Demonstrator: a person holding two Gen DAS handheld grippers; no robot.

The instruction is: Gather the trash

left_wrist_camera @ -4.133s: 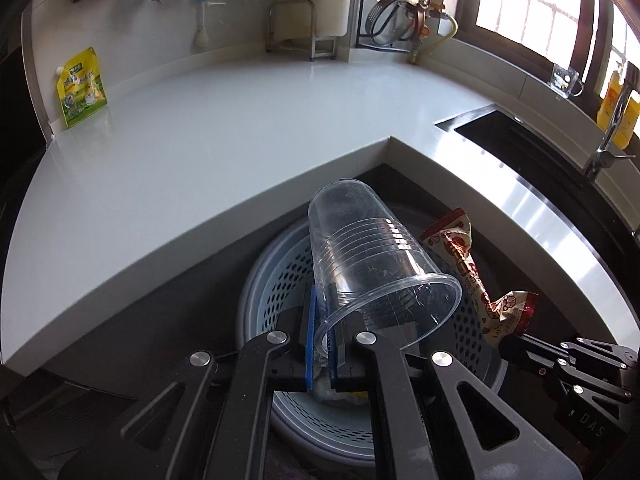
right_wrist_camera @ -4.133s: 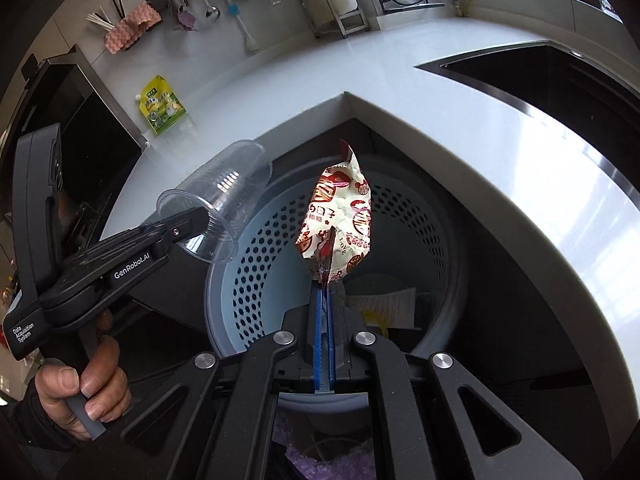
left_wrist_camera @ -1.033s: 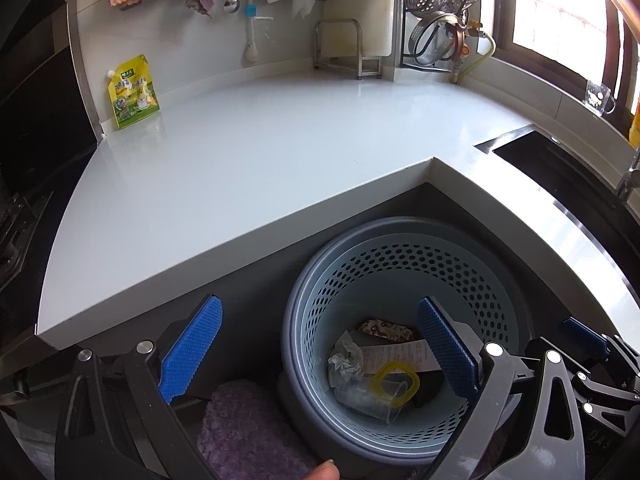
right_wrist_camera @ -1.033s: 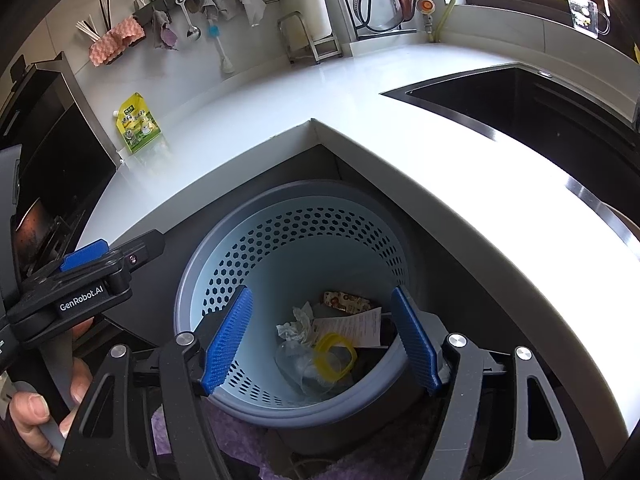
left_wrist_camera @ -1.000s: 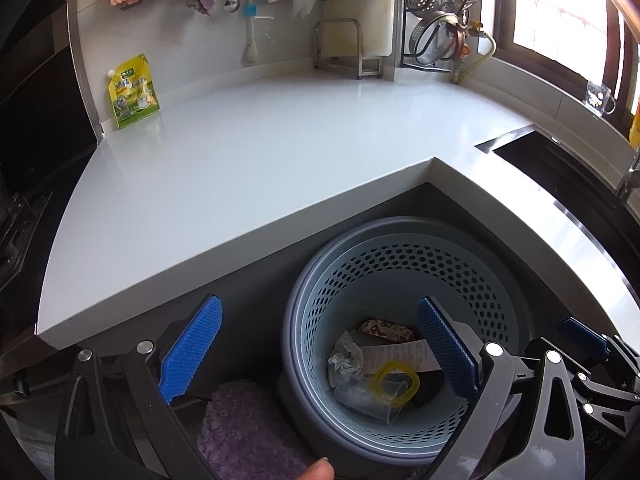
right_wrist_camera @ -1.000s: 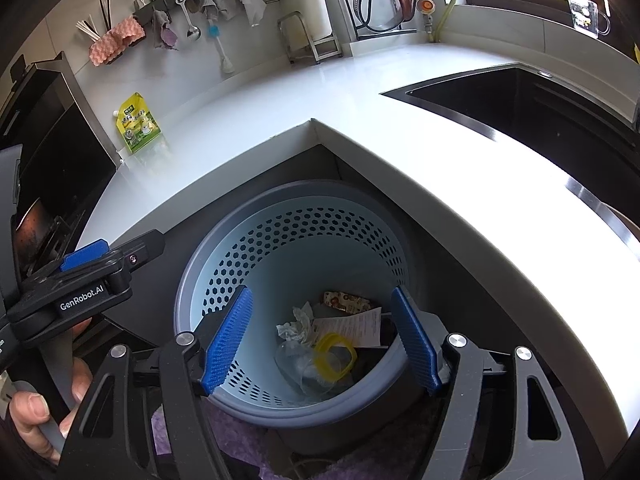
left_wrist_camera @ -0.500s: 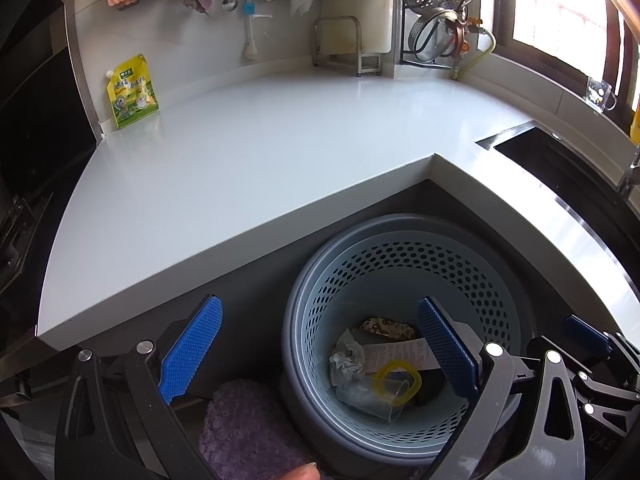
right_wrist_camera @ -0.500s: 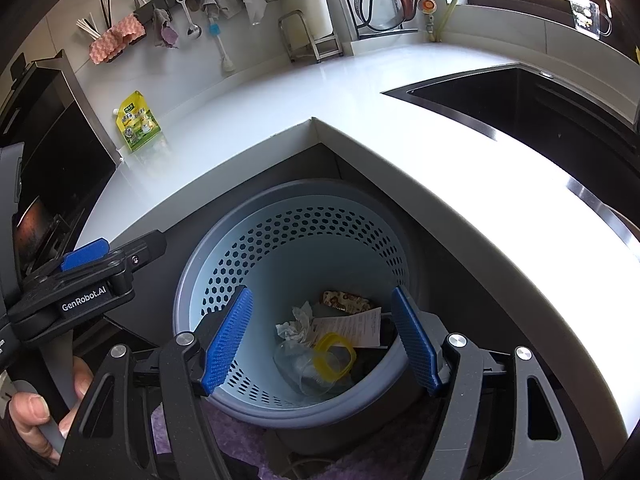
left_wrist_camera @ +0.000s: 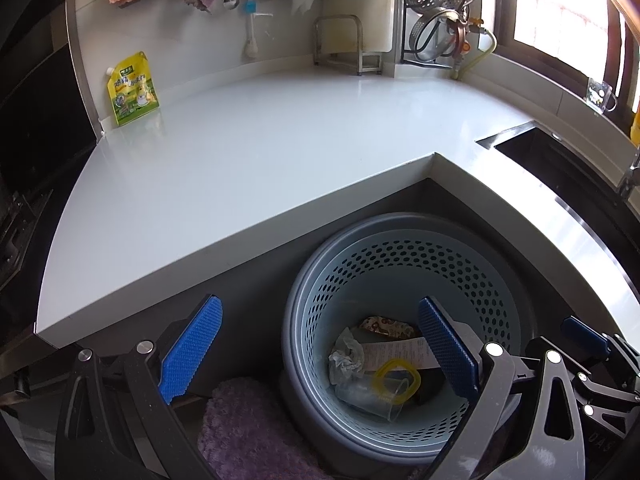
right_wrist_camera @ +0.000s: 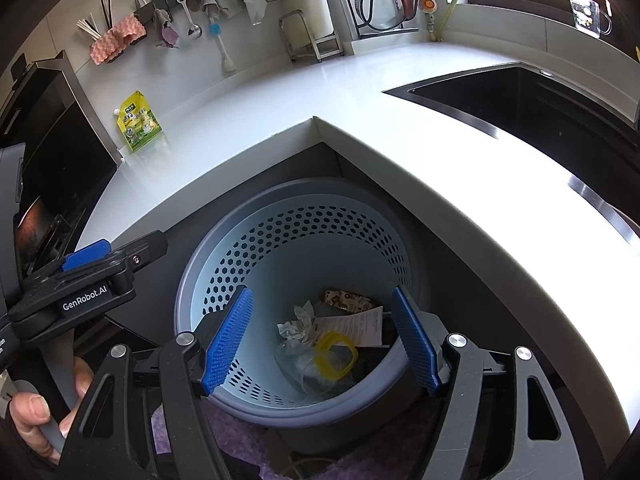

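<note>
Trash (right_wrist_camera: 320, 344) lay at the bottom of the perforated blue basket (right_wrist_camera: 296, 216), tucked under the bench (left_wrist_camera: 240, 168) corner: a clear cup, a yellow ring, a receipt, crumpled tissue and a snack wrapper. Both tools hung just above the rim, the left tool (left_wrist_camera: 320, 356) and the right tool (right_wrist_camera: 320, 340) spread wide and empty. A yellow pouch (left_wrist_camera: 132, 90) stood far left on the bench. Reaching for it as trash could be a mistake; it looked like a full product.
</note>
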